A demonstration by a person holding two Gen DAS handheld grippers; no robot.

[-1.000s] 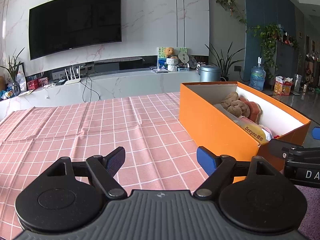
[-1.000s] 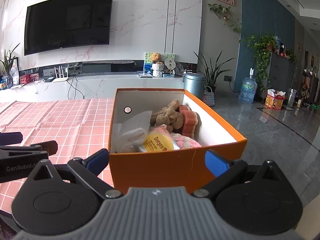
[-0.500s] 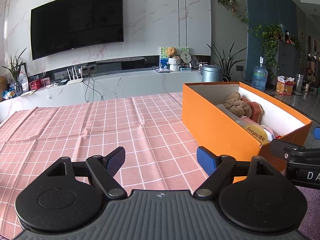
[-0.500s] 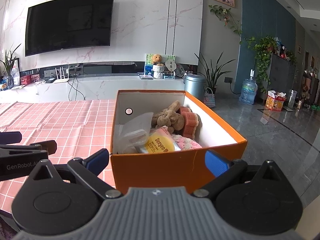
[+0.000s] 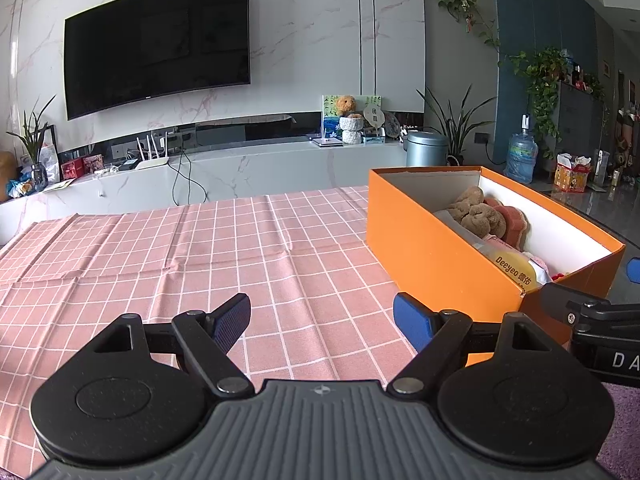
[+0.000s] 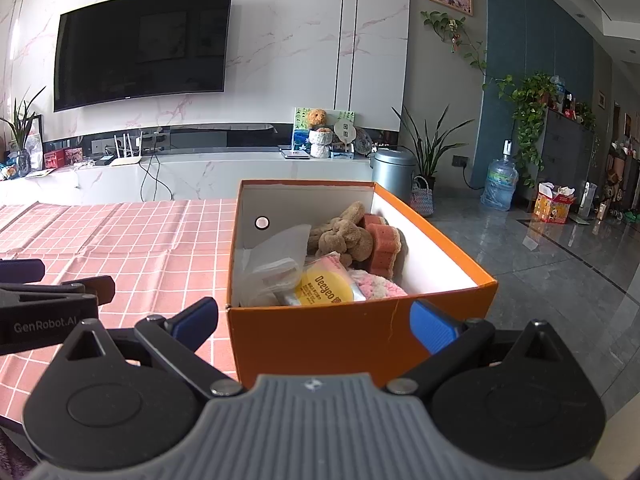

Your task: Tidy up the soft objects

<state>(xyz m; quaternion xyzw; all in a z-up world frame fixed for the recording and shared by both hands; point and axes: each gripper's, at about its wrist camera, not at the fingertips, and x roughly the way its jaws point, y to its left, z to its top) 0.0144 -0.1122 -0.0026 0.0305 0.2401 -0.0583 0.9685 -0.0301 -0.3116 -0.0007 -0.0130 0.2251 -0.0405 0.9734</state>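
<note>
The orange box (image 6: pixel 360 336) stood at the right edge of the checked cloth (image 5: pixel 200 260); inside lay a brown plush (image 6: pixel 344 236), a red sponge (image 6: pixel 384 244), a yellow packet (image 6: pixel 324 288) and a clear bag (image 6: pixel 280 256); the left gripper (image 5: pixel 322 318) hung spread wide and empty over the cloth; the right gripper (image 6: pixel 316 320) gaped wide, empty, before the box's near wall.

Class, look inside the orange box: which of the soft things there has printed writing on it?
The yellow round pack, at the near end beside the pink fluffy cloth. The brown plush toy and others show no lettering.
</note>
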